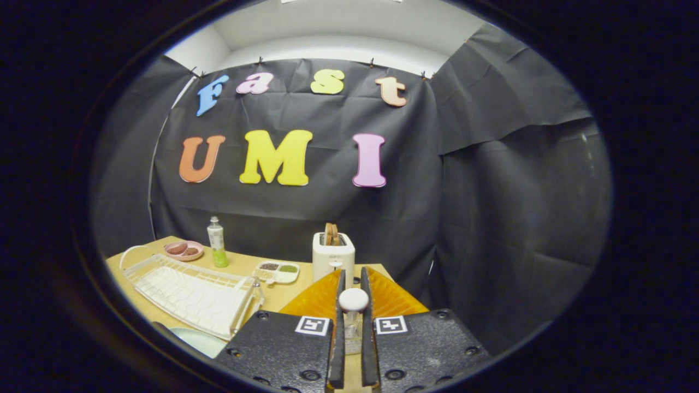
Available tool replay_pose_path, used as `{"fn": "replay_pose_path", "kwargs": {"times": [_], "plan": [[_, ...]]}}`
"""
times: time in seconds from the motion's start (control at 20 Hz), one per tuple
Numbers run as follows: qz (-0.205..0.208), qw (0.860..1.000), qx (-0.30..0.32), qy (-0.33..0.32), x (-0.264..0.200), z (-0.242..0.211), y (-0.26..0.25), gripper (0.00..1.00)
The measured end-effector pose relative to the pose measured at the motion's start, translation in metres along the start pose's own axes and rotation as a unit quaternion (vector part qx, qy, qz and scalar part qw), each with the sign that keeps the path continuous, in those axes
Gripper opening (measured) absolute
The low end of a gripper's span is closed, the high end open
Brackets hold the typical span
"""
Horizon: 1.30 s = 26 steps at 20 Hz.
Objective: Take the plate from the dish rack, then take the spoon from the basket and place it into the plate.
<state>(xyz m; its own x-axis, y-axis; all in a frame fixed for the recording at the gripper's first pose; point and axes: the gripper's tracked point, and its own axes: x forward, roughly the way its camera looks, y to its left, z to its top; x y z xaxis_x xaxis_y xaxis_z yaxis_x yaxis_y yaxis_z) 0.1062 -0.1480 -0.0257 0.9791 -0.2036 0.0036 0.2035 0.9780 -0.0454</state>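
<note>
So, up close, gripper (353,305) clamped on the spoon (353,300), both fingers (339,327) pressed against its clear handle, rounded white end poking up between the tips. Right behind that, an orange basket (393,297) sitting at the near right corner of the table (246,266), spoon lifted above it rather than lying inside. Off by the near left edge, a sliver of pale green plate (199,339) flat on the tabletop, just in front of the white dish rack (191,292), out of the rack already. Rack stretched diagonally across the left part of the table, nothing visible standing in its slots. Past the basket, a white toaster (333,254) near the far right edge with a brown slice of something sticking up from the slot. Between rack and toaster, a small divided tray (278,270) holding dark and green bits, hard to say what. Further back along the far edge, a green-bottomed bottle (217,243) standing upright, and just beside it toward the far left corner a pink dish (184,250) with a couple of brownish lumps.
</note>
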Motion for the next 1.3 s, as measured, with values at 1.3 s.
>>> {"fn": "replay_pose_path", "kwargs": {"times": [1.3], "plan": [[0.197, 0.972, 0.065, 0.114, -0.132, -0.121, 0.204, 0.17]]}}
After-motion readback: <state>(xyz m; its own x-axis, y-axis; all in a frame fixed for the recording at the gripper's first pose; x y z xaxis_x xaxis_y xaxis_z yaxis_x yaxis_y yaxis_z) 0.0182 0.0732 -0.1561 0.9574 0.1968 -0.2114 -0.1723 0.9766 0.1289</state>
